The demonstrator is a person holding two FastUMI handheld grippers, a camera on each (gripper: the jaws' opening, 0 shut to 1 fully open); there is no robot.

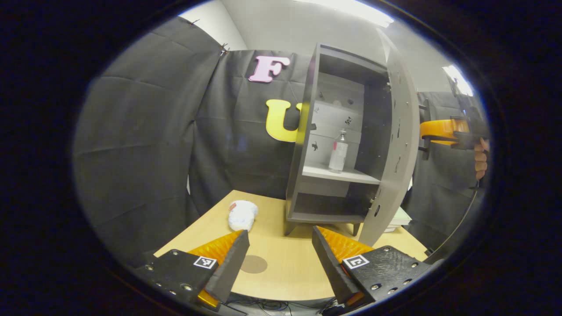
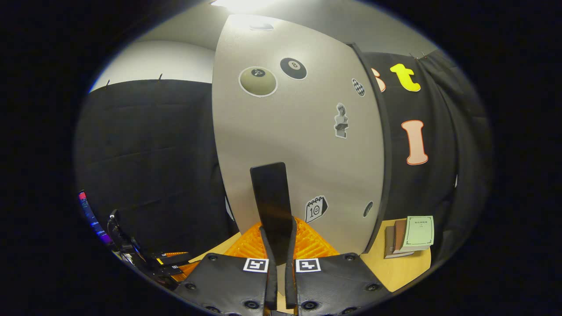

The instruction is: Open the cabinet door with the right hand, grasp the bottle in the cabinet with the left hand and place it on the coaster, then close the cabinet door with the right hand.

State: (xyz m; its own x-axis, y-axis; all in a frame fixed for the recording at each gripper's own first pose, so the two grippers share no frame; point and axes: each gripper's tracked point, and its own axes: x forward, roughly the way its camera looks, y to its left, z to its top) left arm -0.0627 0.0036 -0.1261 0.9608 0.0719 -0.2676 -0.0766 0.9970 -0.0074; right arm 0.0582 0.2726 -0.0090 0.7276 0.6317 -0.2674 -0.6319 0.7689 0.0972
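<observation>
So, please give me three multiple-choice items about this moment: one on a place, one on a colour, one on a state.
1. Where does the bottle stand?
A. on the coaster
B. on the cabinet's middle shelf
C. beside the books

2. What colour is the cabinet door's handle?
A. black
B. white
C. yellow

3. How are the left gripper fingers?
A. shut on the bottle
C. shut on nothing
B. open, apart

Answers: 1 B, it stands upright inside the cabinet; 2 A, the right gripper clamps a black bar on the door; 3 B, a wide gap shows the table between them.

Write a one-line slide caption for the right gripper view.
Right gripper clamps the door handle, its cabinet door swung open.
</observation>
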